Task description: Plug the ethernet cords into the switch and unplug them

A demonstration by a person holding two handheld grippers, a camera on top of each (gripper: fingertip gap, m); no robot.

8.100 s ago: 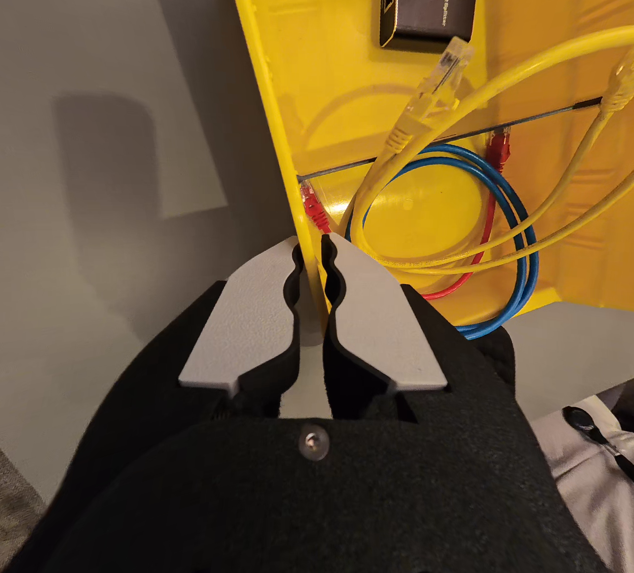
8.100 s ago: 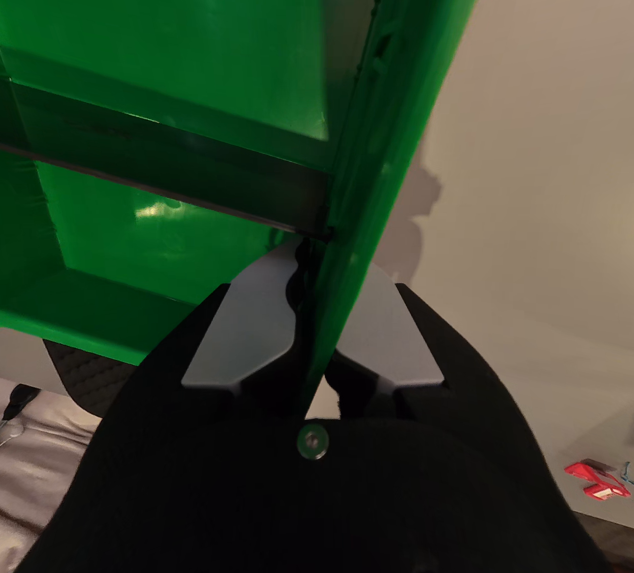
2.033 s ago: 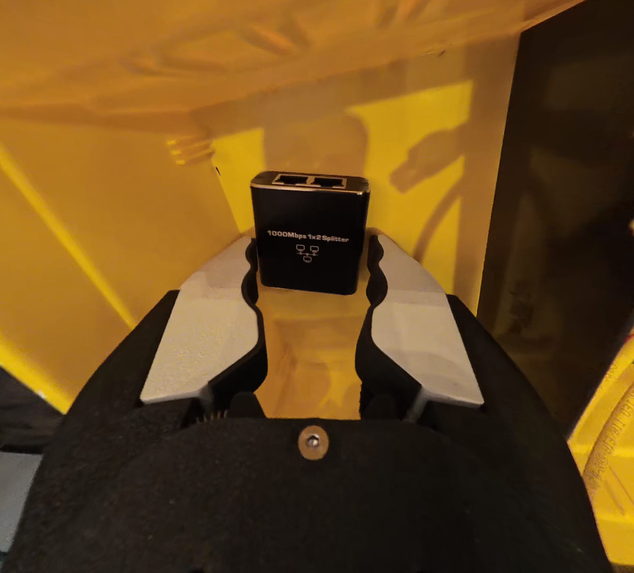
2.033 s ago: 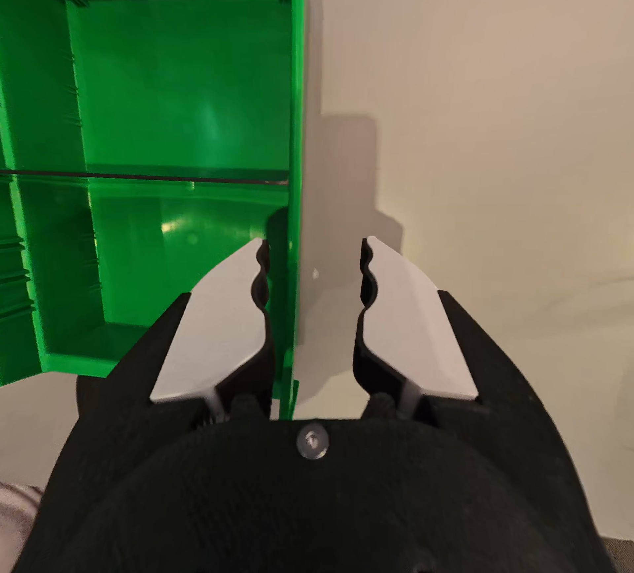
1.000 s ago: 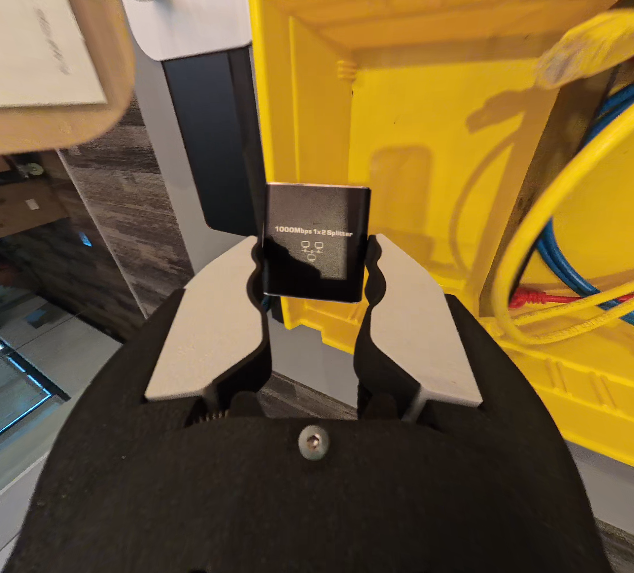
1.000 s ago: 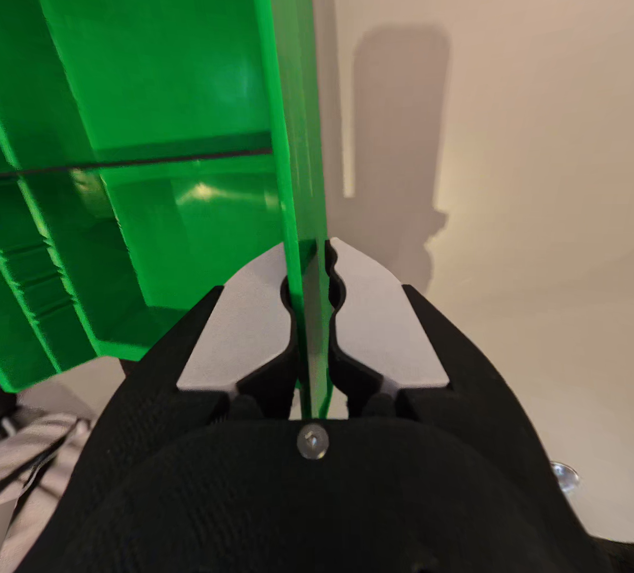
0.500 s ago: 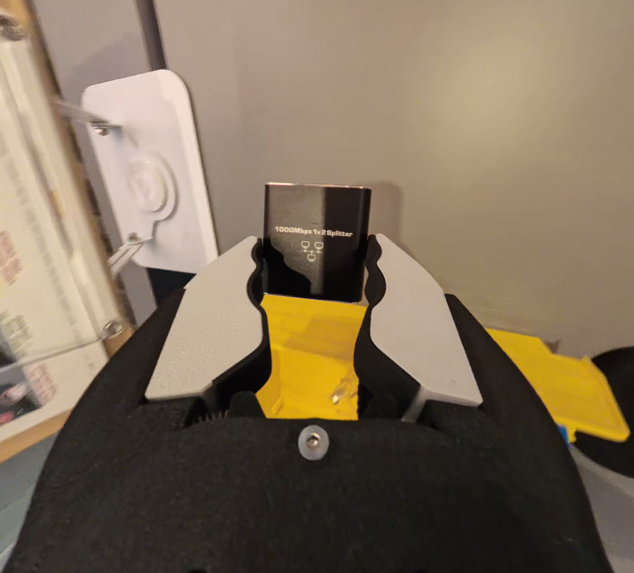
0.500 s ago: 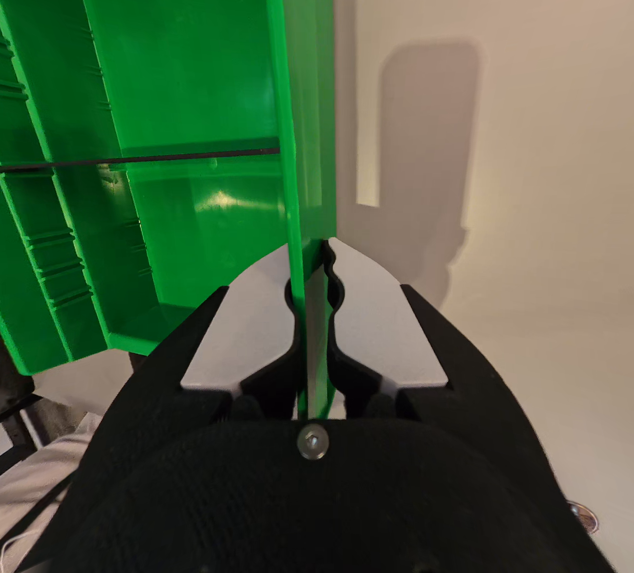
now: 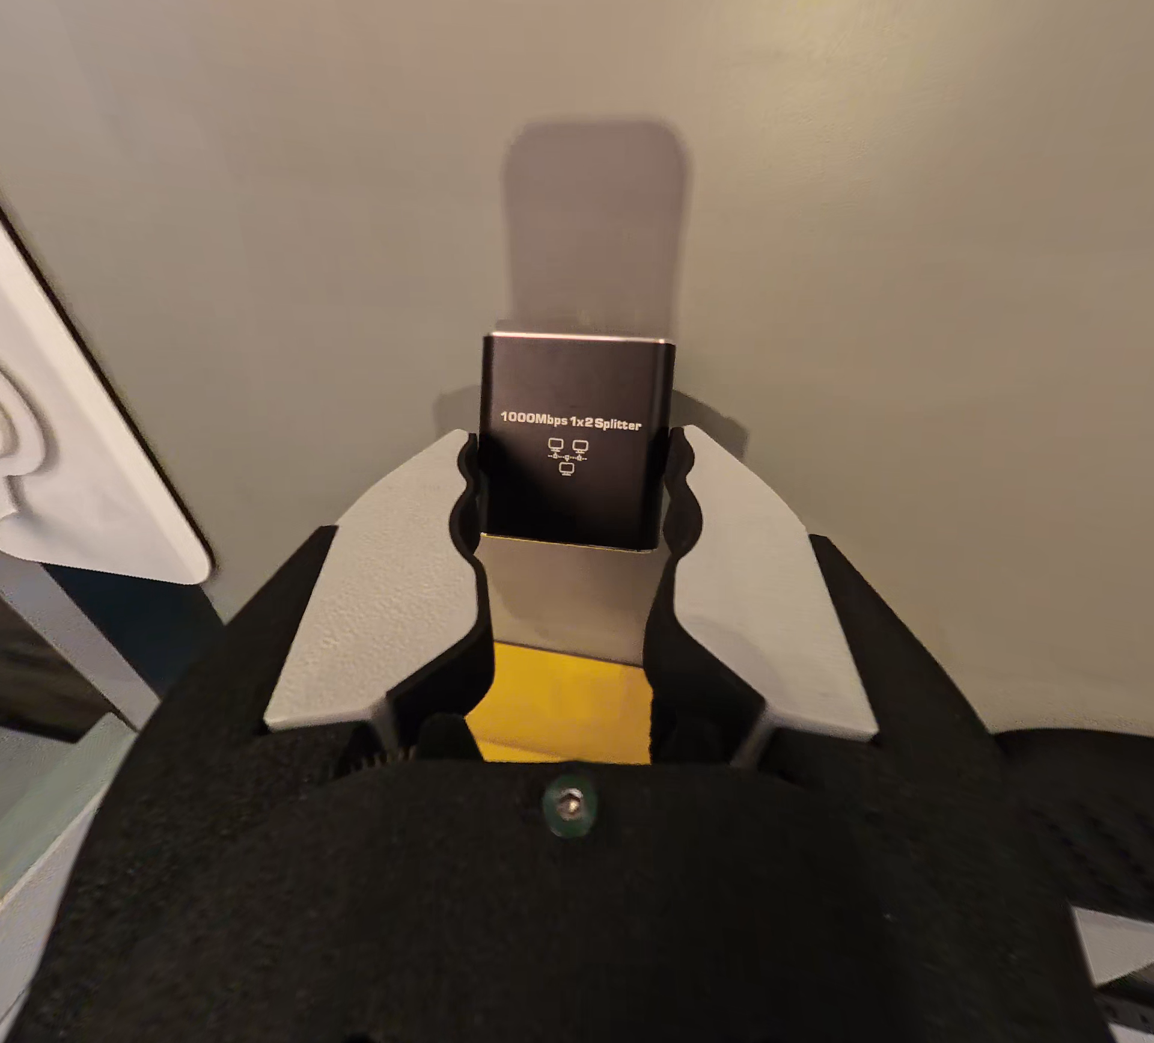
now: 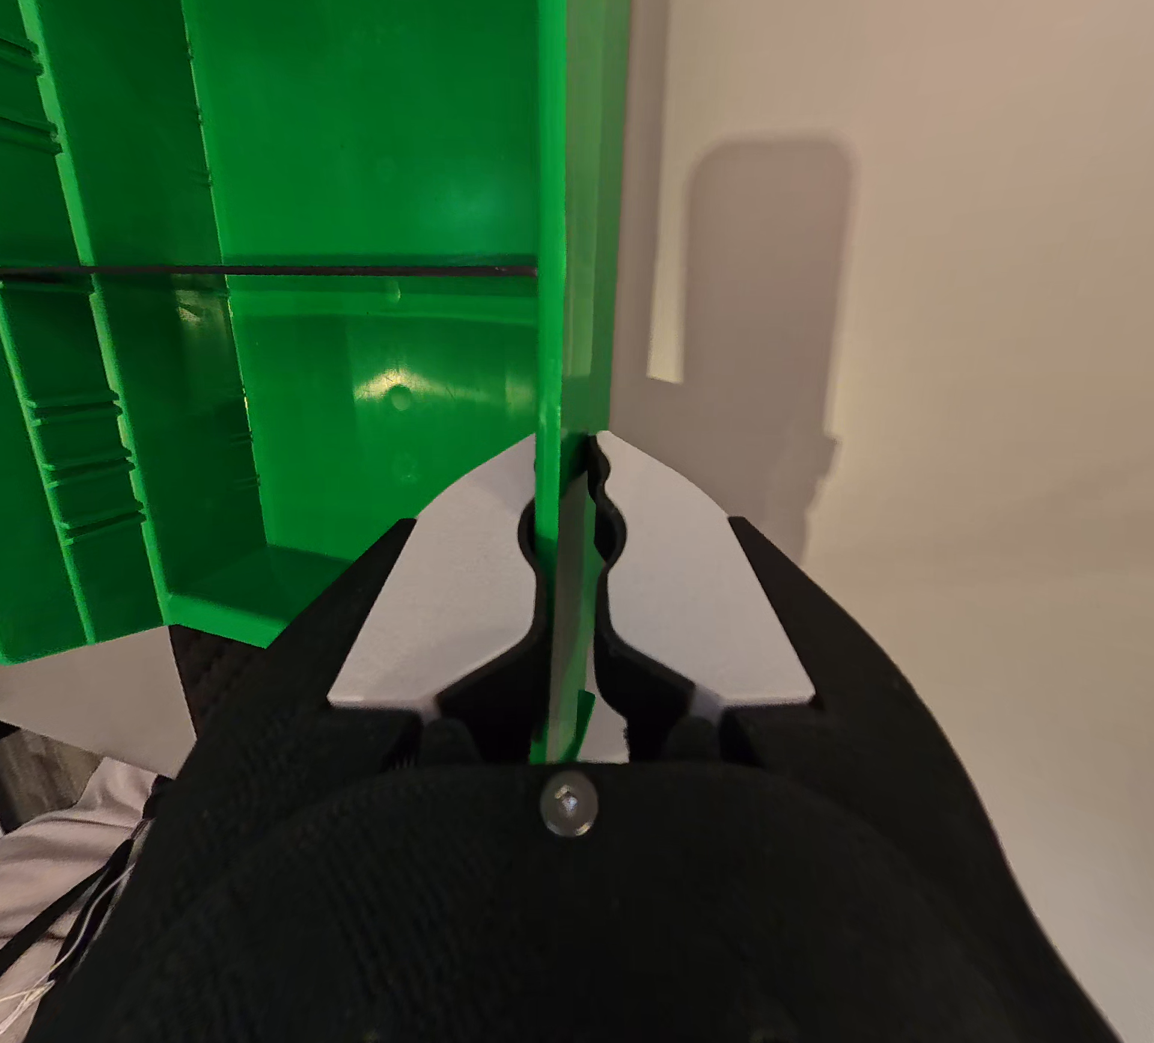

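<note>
In the left wrist view my left gripper (image 9: 573, 476) is shut on a small black switch box (image 9: 574, 438) with white markings, both pads pressed on its sides. It is held upright in front of a grey wall. A strip of the yellow bin (image 9: 562, 707) shows below, between the fingers. In the right wrist view my right gripper (image 10: 565, 488) is shut on the right side wall of a green bin (image 10: 374, 138), with one finger inside and one outside the wall. No ethernet cords show in either view.
A white wall-mounted plate (image 9: 81, 451) is at the left of the left wrist view. A black divider bar (image 10: 268, 270) crosses the green bin. A cream wall (image 10: 937, 201) lies right of the bin. Grey cloth (image 10: 56, 863) shows at the lower left. Spacing between my two grippers at the tips: around 45 centimeters.
My left gripper lifted the black switch box out of the yellow bin and up before the wall. My right gripper closed on the green bin's side wall and keeps hold of it.
</note>
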